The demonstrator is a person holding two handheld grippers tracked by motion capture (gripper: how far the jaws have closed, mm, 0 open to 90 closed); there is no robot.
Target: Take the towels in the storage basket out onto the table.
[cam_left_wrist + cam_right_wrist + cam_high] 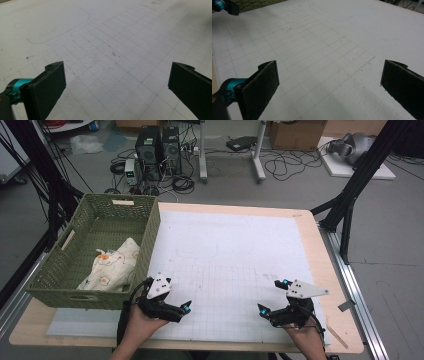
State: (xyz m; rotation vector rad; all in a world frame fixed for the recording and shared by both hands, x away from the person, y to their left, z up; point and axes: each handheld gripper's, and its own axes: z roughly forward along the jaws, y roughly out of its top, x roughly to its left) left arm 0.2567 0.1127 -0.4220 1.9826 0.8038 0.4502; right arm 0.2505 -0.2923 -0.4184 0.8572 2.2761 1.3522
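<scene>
Two grippers, left (172,307) and right (272,297), hovered empty and wide open over the white gridded mat (230,250); a floral cloth (112,265) lay in the green basket (145,232), cables littering the floor. Left gripper view: jaws apart over gridlines. Right gripper view: likewise.

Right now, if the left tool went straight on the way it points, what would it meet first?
Probably just the white gridded mat: the left tool stands open over bare mat, aimed towards the right tool, though depth is unclear.

Two computer towers (159,147), cardboard box (297,134) on floor behind table.
</scene>
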